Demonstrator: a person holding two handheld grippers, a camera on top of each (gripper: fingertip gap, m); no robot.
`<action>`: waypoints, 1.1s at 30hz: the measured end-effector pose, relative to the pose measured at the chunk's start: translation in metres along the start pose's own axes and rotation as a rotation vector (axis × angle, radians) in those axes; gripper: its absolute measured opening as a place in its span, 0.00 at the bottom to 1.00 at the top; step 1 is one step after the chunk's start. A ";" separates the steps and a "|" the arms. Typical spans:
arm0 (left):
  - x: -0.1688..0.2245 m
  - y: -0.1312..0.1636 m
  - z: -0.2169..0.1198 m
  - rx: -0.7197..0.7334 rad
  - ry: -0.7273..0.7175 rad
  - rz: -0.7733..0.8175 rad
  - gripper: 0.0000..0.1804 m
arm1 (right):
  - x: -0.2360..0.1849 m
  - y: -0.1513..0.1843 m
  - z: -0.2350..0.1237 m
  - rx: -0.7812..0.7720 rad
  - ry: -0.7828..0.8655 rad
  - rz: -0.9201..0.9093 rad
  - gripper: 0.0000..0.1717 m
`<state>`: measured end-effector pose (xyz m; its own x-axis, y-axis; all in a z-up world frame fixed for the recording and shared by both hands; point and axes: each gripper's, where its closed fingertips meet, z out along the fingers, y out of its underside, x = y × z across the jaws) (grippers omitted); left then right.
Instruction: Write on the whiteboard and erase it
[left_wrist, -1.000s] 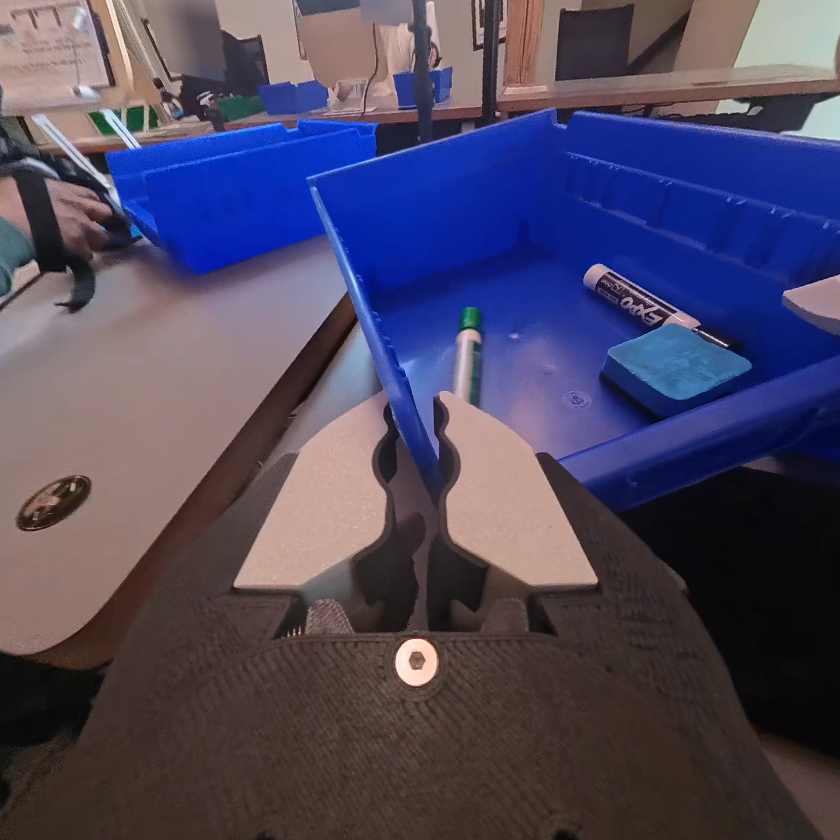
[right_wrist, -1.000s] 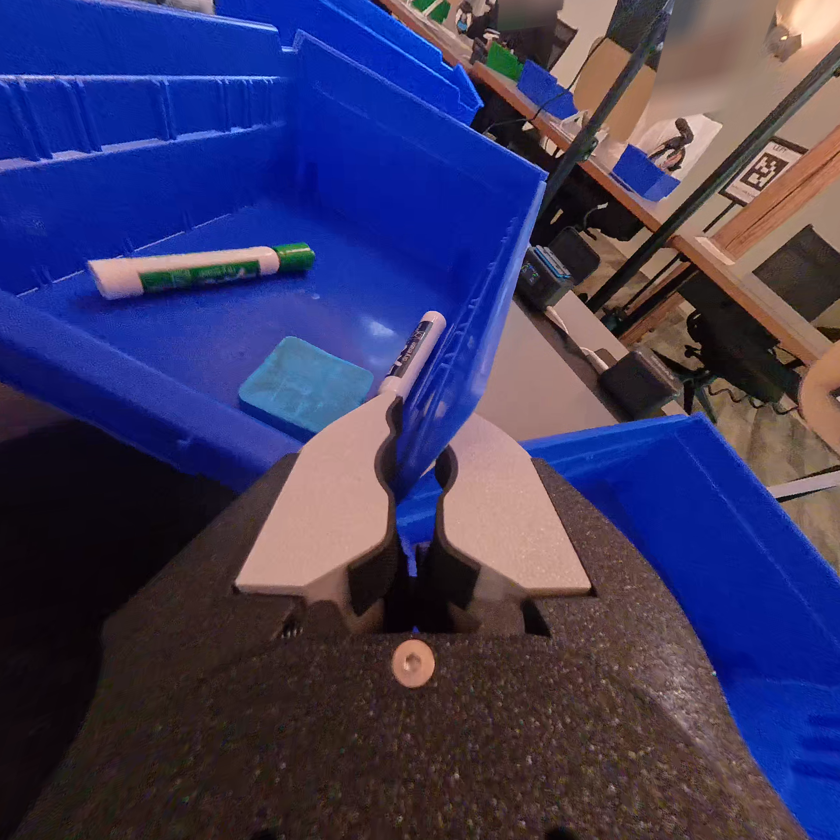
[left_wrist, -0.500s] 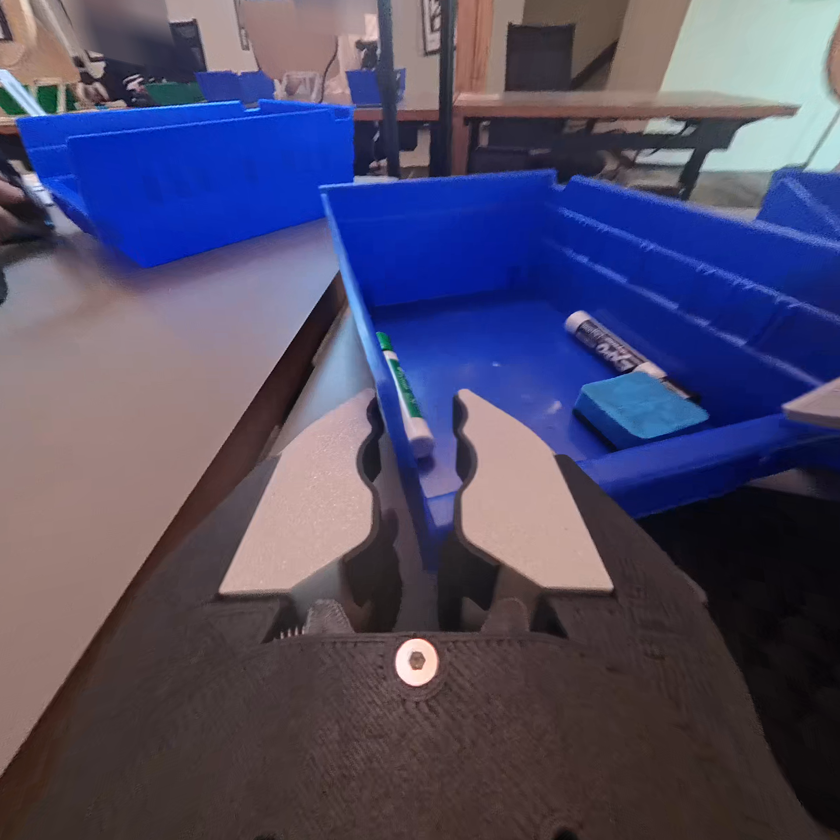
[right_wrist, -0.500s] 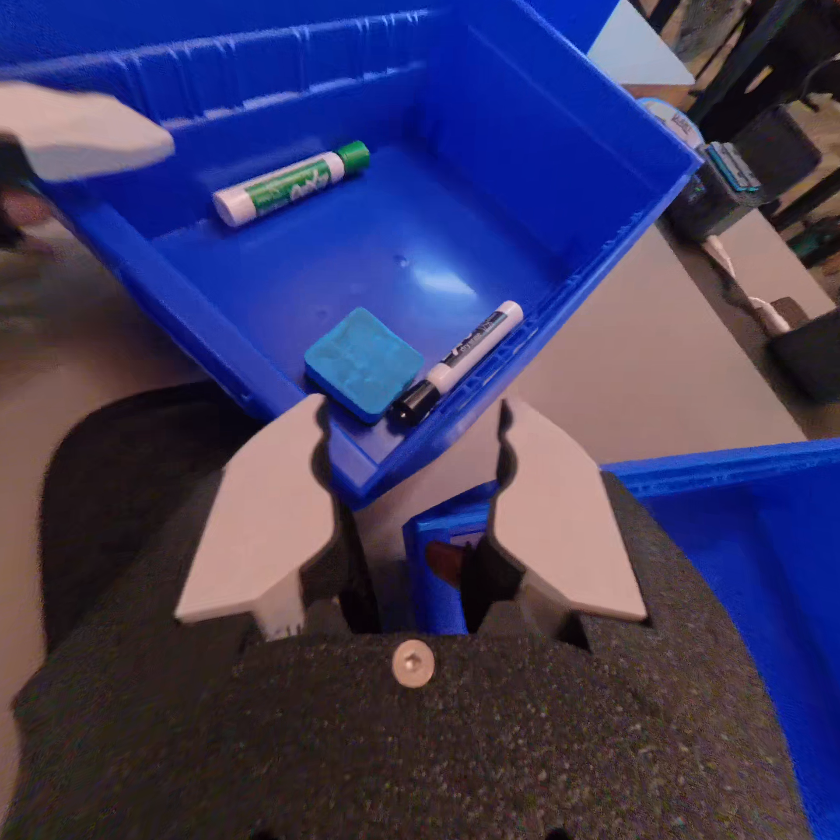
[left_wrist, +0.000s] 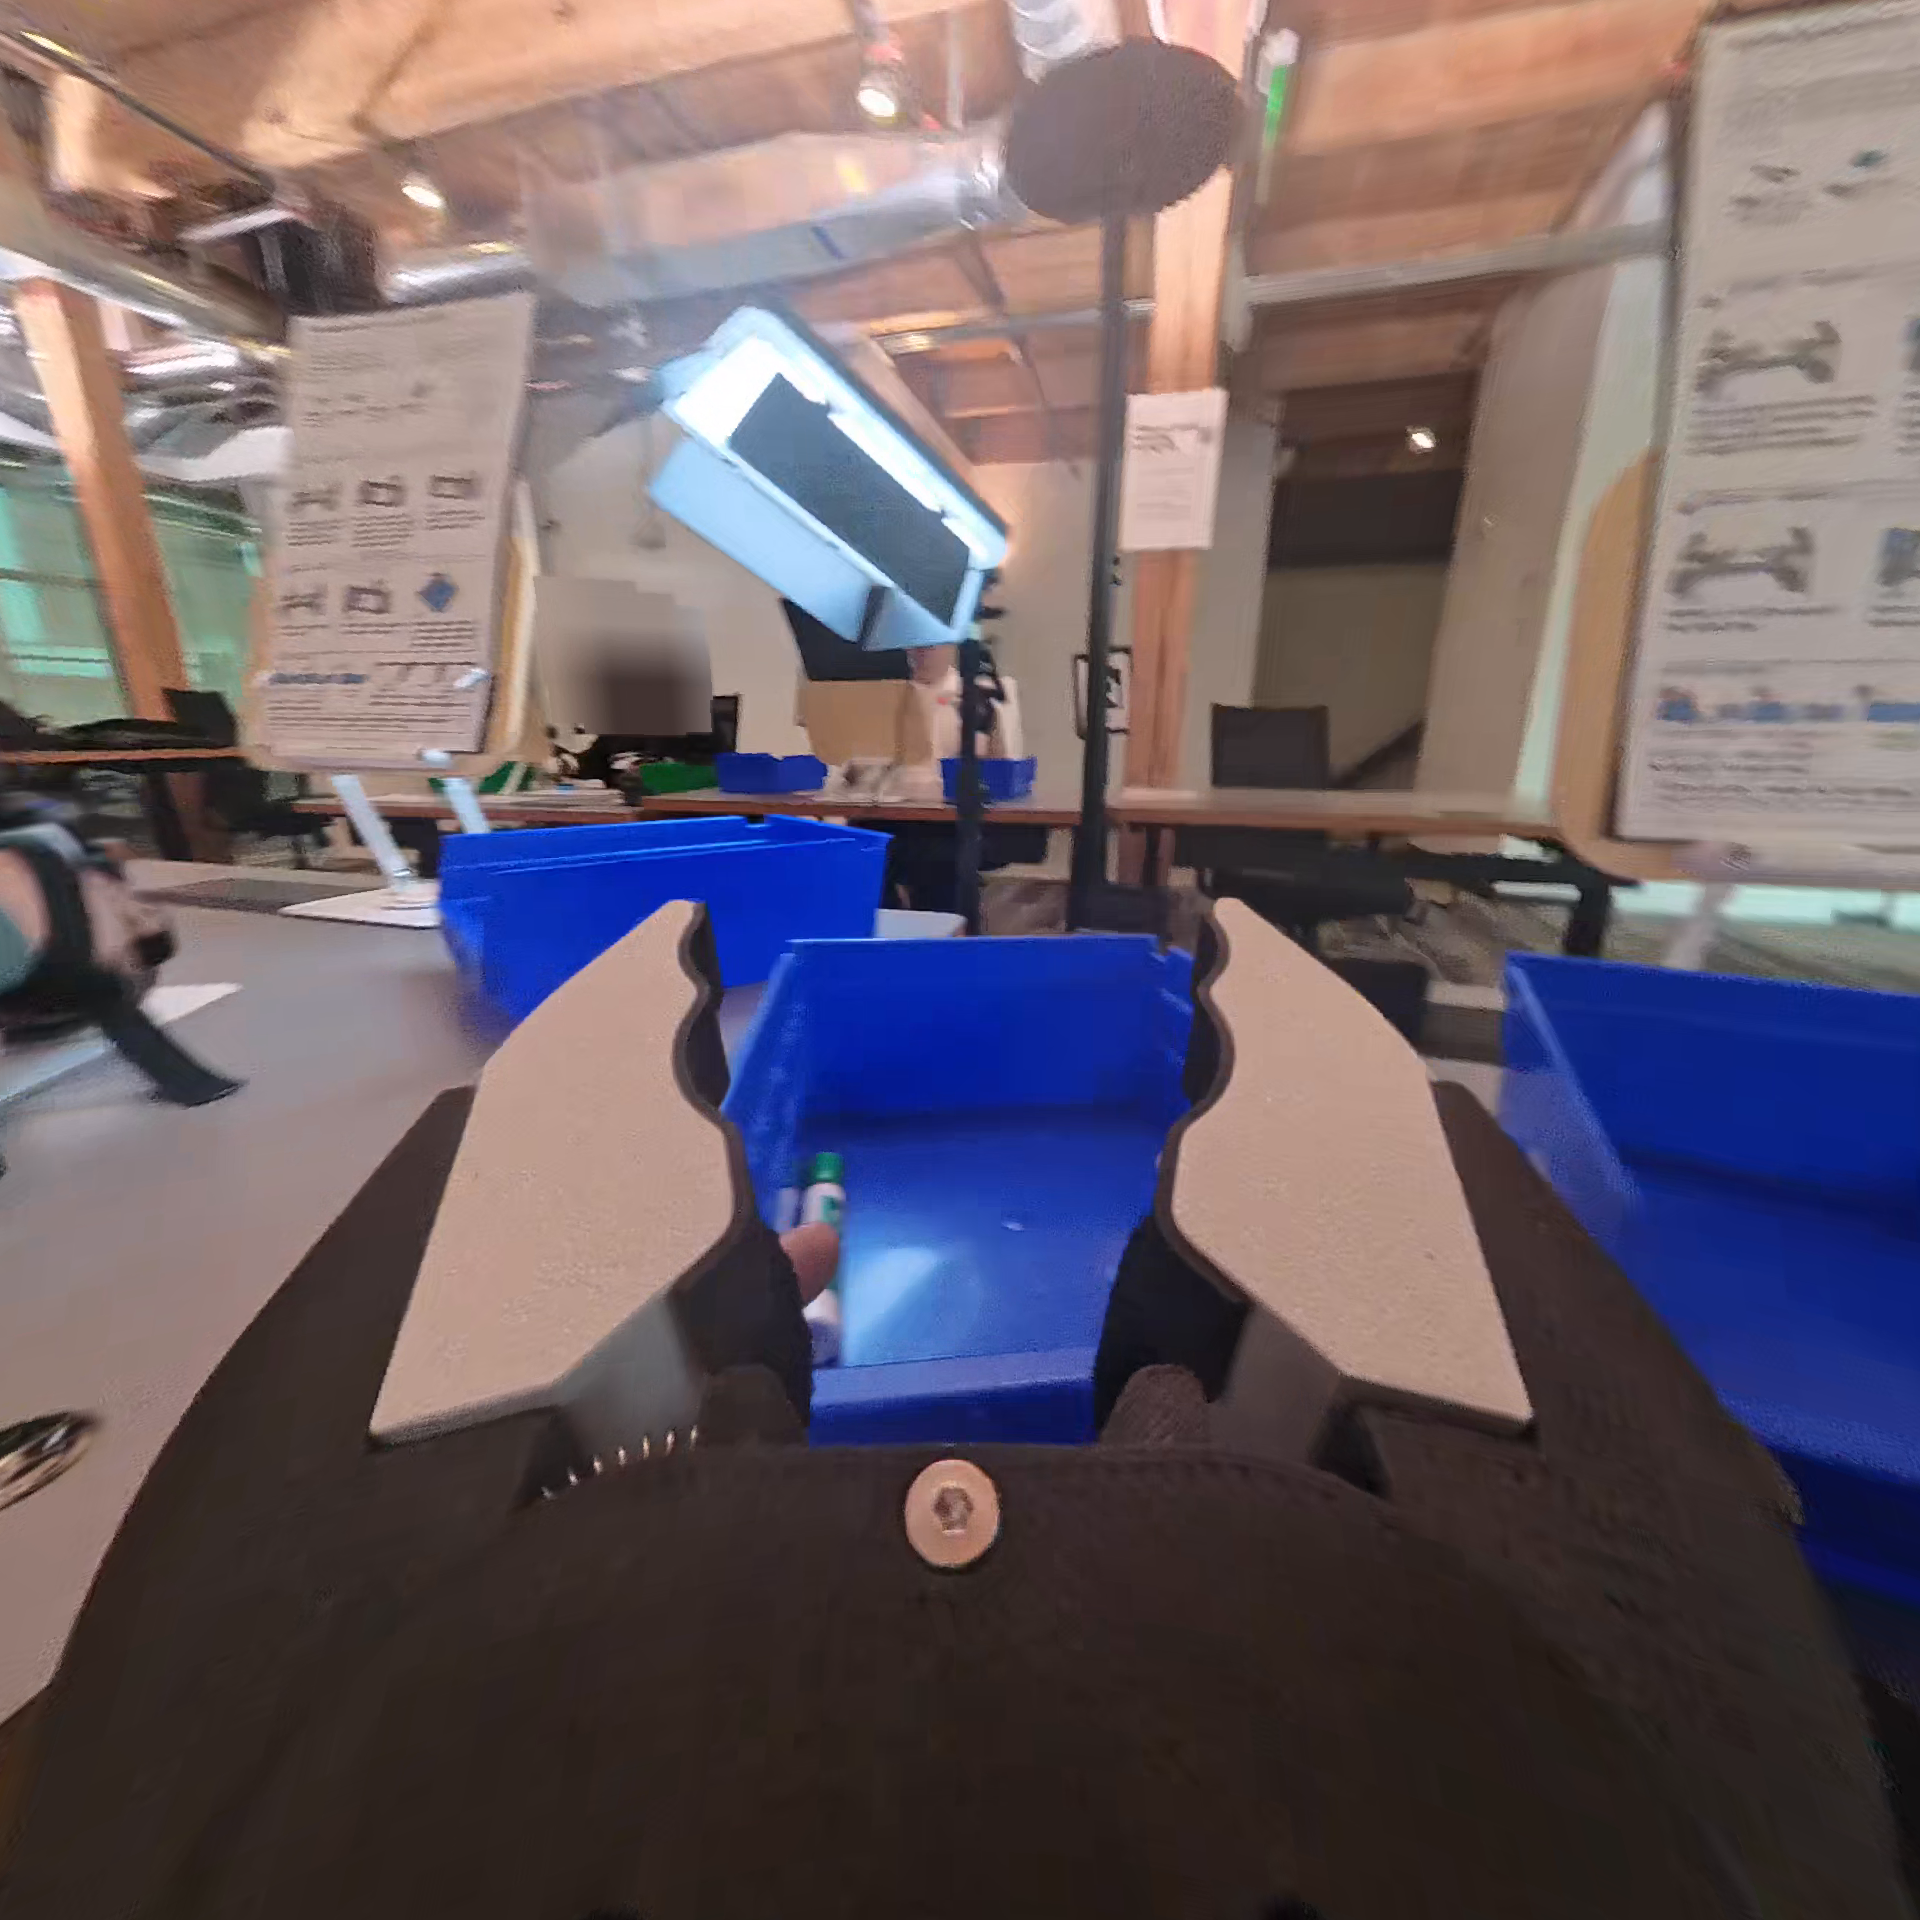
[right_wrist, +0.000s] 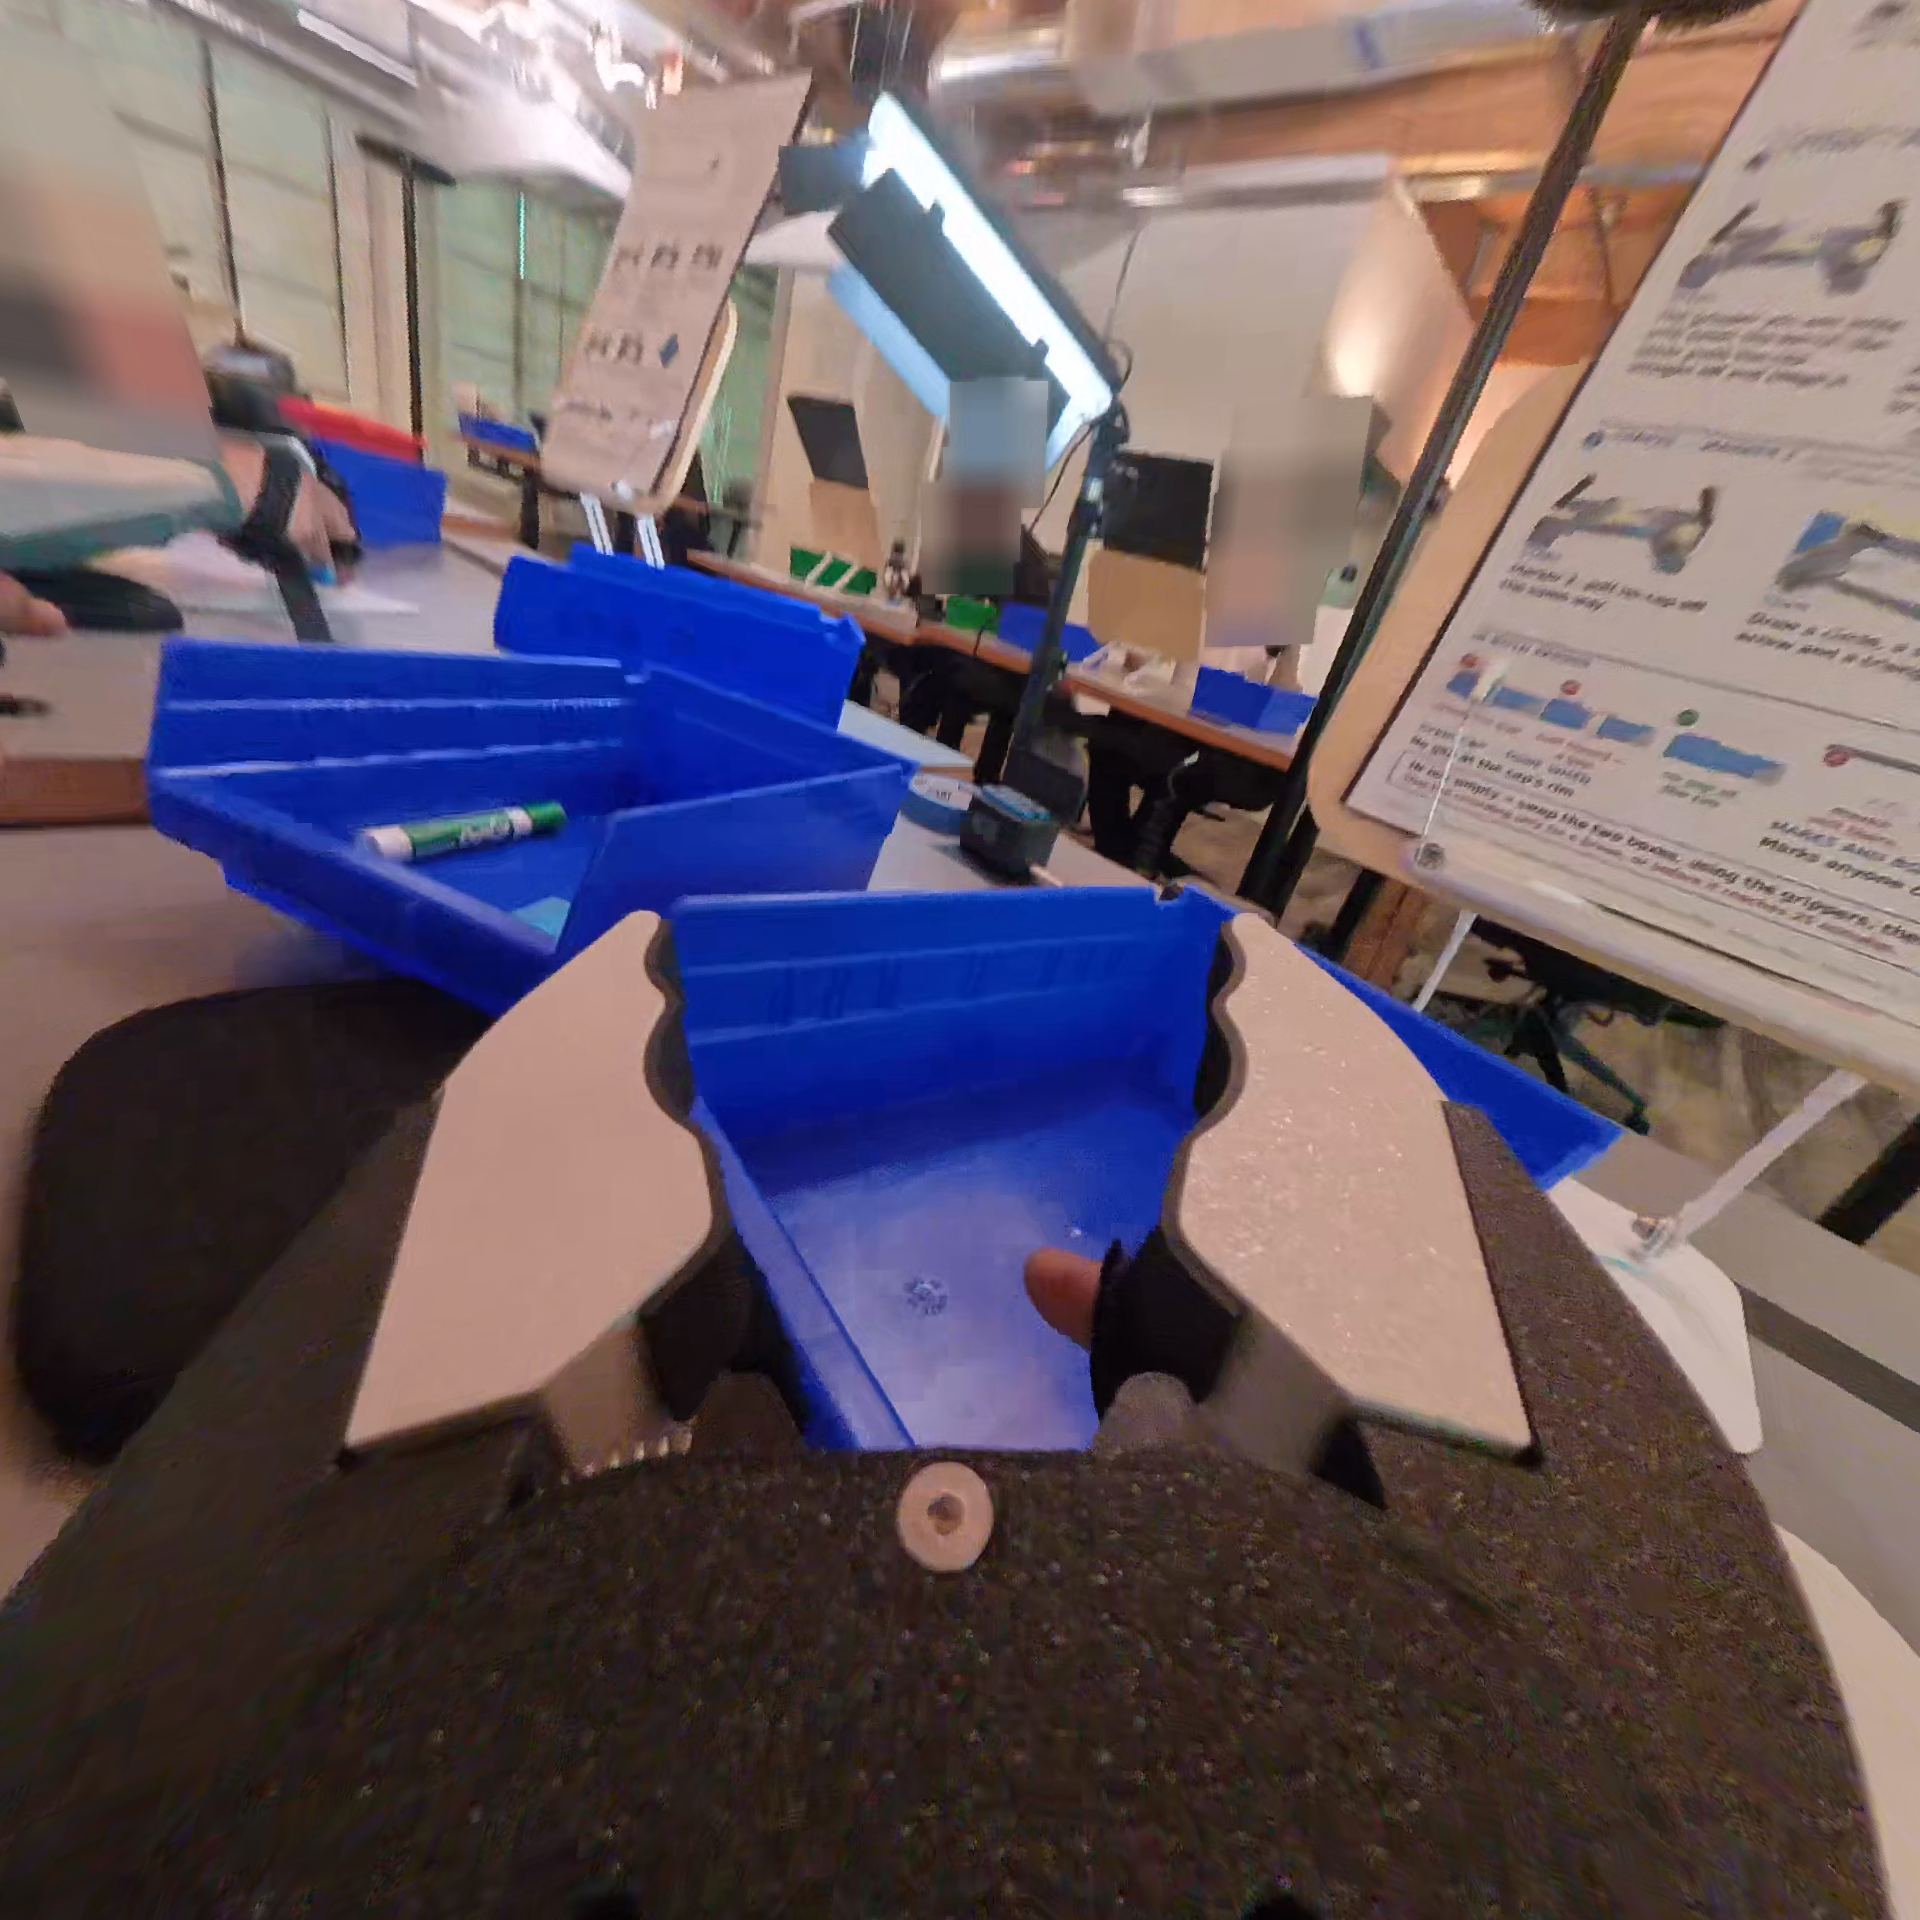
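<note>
While both grippers are raised above the grey table, these points are seen:

Left gripper (left_wrist: 956, 925): its jaws are spread wide and nothing is gripped; the blue bin (left_wrist: 966, 997) is merely framed between the fingers (left_wrist: 592, 1143), with no pad pressed on it.

Right gripper (right_wrist: 940, 930): its jaws are likewise spread wide and nothing is clasped; a second blue bin (right_wrist: 935, 997) is seen through the gap between its fingers (right_wrist: 1340, 1195), untouched by the pads.

Green marker (left_wrist: 821, 1195): it is laid on the floor of the blue bin, against the wall at 9 o'clock in the left wrist view; in the right wrist view it is found at 10 o'clock, lying flat with its green cap turned toward 3 o'clock.

Eraser (right_wrist: 545, 914): a pale blue corner is glimpsed in the same bin as the green marker, just behind that bin's near wall, at 10 o'clock in the right wrist view.

Whiteboard: none can be made out for certain in either view.

Fingertip (right_wrist: 1060, 1288): a bare fingertip is shown below the right gripper's fingers, over the floor of the second blue bin.

Third blue bin (left_wrist: 665, 894): it is set farther back on the table (left_wrist: 208, 1195), at 11 o'clock in the left wrist view.

Instruction board (right_wrist: 1683, 582): a printed sheet on a wooden panel is propped at 2 o'clock in the right wrist view.

Lamp panel (left_wrist: 831, 499): a lit, tilted panel is hung at 12 o'clock in the left wrist view.
</note>
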<state>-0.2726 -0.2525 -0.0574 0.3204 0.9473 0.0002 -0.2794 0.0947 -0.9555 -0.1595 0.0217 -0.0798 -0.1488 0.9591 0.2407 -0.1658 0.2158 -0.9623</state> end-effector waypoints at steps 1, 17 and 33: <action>0.016 -0.003 0.001 -0.015 0.032 0.015 0.48 | 0.003 -0.003 -0.005 0.027 0.012 0.023 0.54; 0.182 0.015 -0.009 -0.166 0.356 0.080 0.46 | 0.030 0.095 -0.023 -0.409 0.037 0.099 0.69; 0.208 0.122 -0.009 -0.621 0.464 0.126 0.43 | 0.061 0.115 -0.050 -0.647 0.107 0.039 0.17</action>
<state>-0.2318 -0.0465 -0.1763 0.7034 0.7019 -0.1120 0.1743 -0.3231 -0.9302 -0.1390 0.1142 -0.1820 -0.0398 0.9742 0.2223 0.4623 0.2152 -0.8602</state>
